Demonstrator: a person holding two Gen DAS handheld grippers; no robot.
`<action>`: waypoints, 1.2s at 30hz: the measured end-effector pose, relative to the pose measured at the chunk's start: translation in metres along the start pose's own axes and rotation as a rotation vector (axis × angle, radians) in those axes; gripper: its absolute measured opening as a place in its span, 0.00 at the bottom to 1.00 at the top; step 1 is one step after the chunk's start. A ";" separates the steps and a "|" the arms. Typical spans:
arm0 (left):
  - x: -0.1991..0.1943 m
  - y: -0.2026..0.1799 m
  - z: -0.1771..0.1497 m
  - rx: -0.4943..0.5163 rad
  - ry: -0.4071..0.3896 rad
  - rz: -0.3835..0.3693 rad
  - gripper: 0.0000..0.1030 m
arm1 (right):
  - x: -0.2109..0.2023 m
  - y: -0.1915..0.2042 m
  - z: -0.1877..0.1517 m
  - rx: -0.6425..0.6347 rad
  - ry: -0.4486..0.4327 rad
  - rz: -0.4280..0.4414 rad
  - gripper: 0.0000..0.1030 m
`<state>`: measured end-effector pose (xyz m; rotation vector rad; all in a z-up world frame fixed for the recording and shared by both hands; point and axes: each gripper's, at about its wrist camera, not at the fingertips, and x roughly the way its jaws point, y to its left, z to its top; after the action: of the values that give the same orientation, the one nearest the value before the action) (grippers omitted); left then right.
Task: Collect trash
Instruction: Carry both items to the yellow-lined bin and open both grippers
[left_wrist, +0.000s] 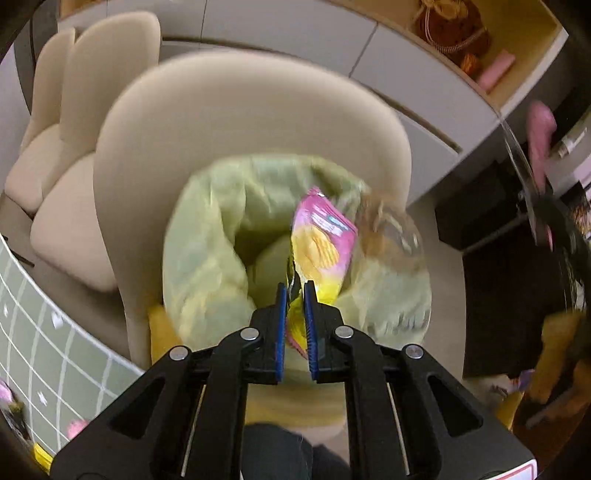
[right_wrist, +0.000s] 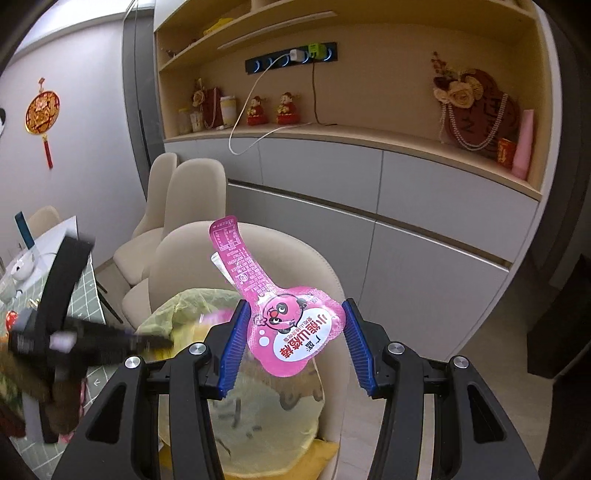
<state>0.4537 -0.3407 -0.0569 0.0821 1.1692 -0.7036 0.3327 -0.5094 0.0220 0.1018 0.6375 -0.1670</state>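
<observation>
My left gripper (left_wrist: 295, 286) is shut on a pink and yellow chip bag (left_wrist: 319, 245) and holds it over the open mouth of a pale green trash bag (left_wrist: 207, 266) that sits on a beige chair (left_wrist: 236, 122). My right gripper (right_wrist: 293, 332) has a pink wrapper (right_wrist: 291, 332) with a cartoon face between its blue pads (right_wrist: 234, 343); the jaws stand wide and the wrapper's edges touch both sides. The trash bag also shows in the right wrist view (right_wrist: 192, 302), below and left of it. The left gripper appears there as a blurred black shape (right_wrist: 74, 332).
More beige chairs (left_wrist: 55, 147) stand to the left. A table with a green grid cloth (left_wrist: 44, 347) is at the lower left. Grey cabinets with a wooden shelf of ornaments (right_wrist: 406, 166) run behind the chair. A yellow cushion (right_wrist: 321, 454) lies on the seat.
</observation>
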 end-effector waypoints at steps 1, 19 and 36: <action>-0.001 0.000 -0.005 -0.002 0.002 -0.015 0.09 | 0.009 0.003 0.001 -0.002 0.013 0.012 0.46; -0.085 0.042 -0.027 -0.084 -0.240 0.055 0.33 | 0.130 0.083 -0.048 -0.118 0.382 0.213 0.46; -0.138 0.085 -0.117 -0.225 -0.356 0.265 0.43 | 0.087 0.070 -0.060 -0.034 0.287 0.153 0.53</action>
<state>0.3760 -0.1622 -0.0113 -0.0752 0.8673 -0.3314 0.3798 -0.4423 -0.0753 0.1430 0.9154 0.0070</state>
